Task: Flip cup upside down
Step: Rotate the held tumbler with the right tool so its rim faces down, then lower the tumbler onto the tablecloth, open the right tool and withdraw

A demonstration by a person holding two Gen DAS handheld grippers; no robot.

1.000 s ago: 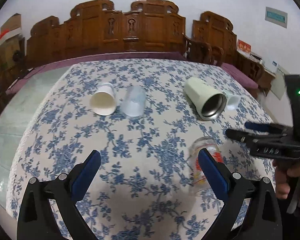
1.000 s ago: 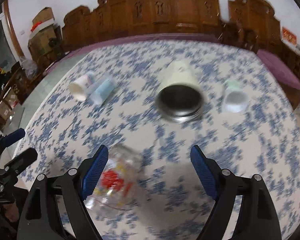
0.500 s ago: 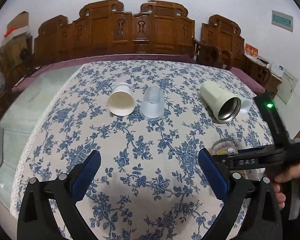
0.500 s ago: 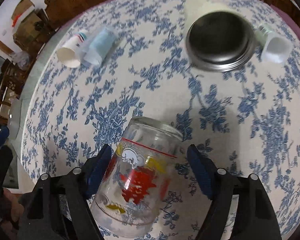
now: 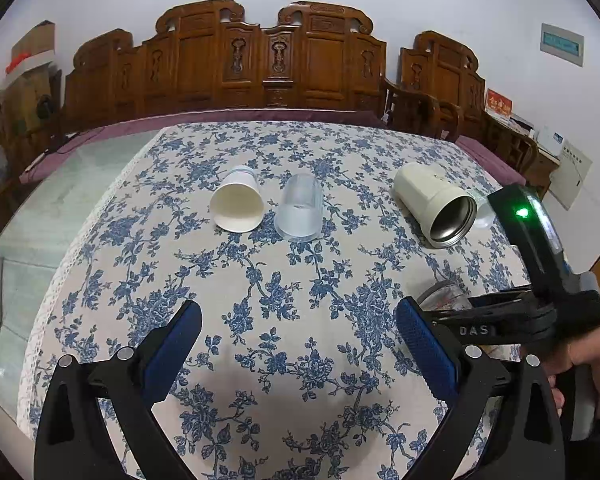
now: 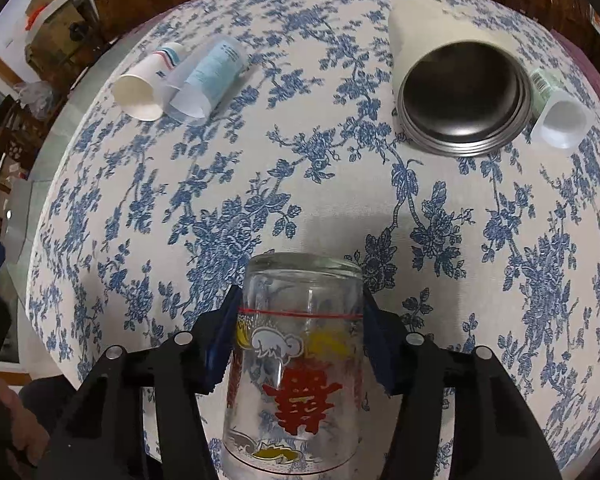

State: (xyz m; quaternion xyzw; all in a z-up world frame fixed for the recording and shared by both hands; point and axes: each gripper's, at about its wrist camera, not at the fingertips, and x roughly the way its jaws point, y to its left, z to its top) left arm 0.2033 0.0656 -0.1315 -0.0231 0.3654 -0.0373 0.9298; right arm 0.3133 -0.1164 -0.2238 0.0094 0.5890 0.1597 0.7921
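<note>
A clear glass cup (image 6: 300, 360) with red and yellow print lies on its side on the blue floral tablecloth (image 6: 300, 184), its thick base pointing away from me. My right gripper (image 6: 300, 320) is shut on the glass cup, one blue pad on each side. In the left wrist view the cup (image 5: 440, 298) shows partly behind the right gripper (image 5: 500, 320). My left gripper (image 5: 296, 340) is open and empty above the cloth, left of the cup.
A white paper cup (image 5: 238, 206), a clear plastic cup (image 5: 300, 212), a cream steel-lined tumbler (image 5: 432, 208) and a small white cup (image 6: 556, 112) lie on their sides farther back. Carved wooden chairs (image 5: 276, 60) stand behind the table.
My right gripper moved down and forward around the glass cup and closed on it. The left gripper stayed open and drew back slightly.
</note>
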